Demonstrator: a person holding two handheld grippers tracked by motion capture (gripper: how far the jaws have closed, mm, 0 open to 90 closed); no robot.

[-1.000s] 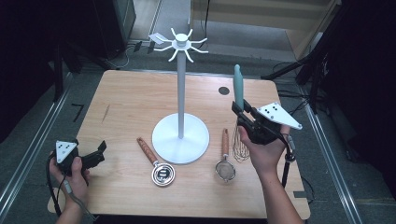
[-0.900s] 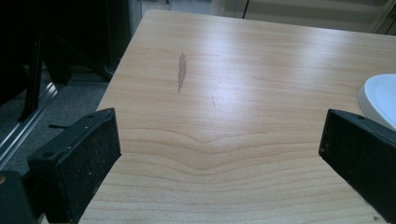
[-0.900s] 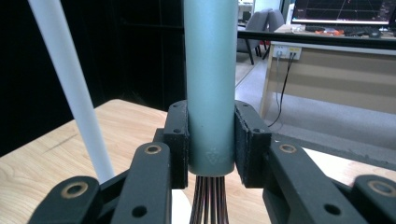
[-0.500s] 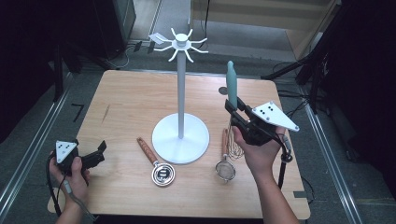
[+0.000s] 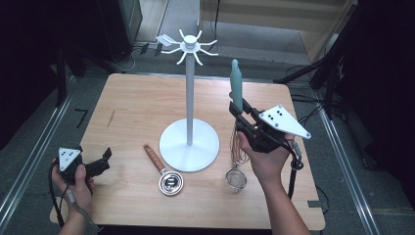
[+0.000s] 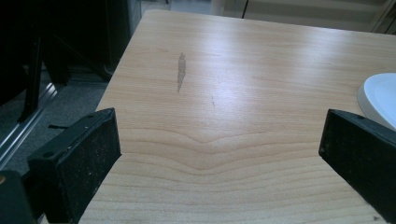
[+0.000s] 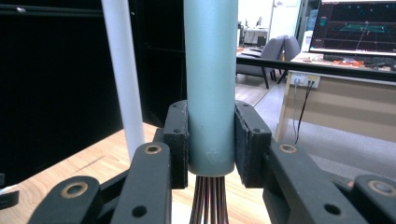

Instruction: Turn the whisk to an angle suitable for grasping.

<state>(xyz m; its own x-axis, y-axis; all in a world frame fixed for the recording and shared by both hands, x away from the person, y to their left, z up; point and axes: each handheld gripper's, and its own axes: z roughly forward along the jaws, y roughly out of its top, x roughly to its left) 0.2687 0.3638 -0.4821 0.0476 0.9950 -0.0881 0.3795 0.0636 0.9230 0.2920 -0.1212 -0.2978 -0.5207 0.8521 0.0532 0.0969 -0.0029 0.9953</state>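
Presently, from the left: the left gripper (image 5: 100, 165) rests low at the near-left corner of the wooden table (image 5: 132, 103), held in the person's left hand (image 5: 73, 183). Its jaws stand released and wide apart, nothing between them, pointing across bare tabletop toward the rack's white base (image 6: 380, 95). It lies well apart from the work in hand.

Near the middle of the near edge lies a small ladle with a wooden handle (image 5: 164, 171), just beside the round base of the white utensil rack (image 5: 189, 98), whose post rises upright to a crown of hooks (image 5: 188, 46).

Right of the base, a small mesh strainer (image 5: 236, 178) lies on the table.

The right gripper (image 5: 240, 115) is raised above the table's right half, clenched on the teal handle of a whisk (image 7: 211, 93); both pads press the handle just above its lower end. The whisk's long axis is upright, handle tip uppermost, copper wires (image 7: 210, 200) hanging below the jaws. The rack post stands near, to the left of the whisk, and the hooks sit higher than the handle tip. Judged from this, hanging requires a further lift and a leftward carry. The right forearm comes in from the near edge, wrist cocked upward.
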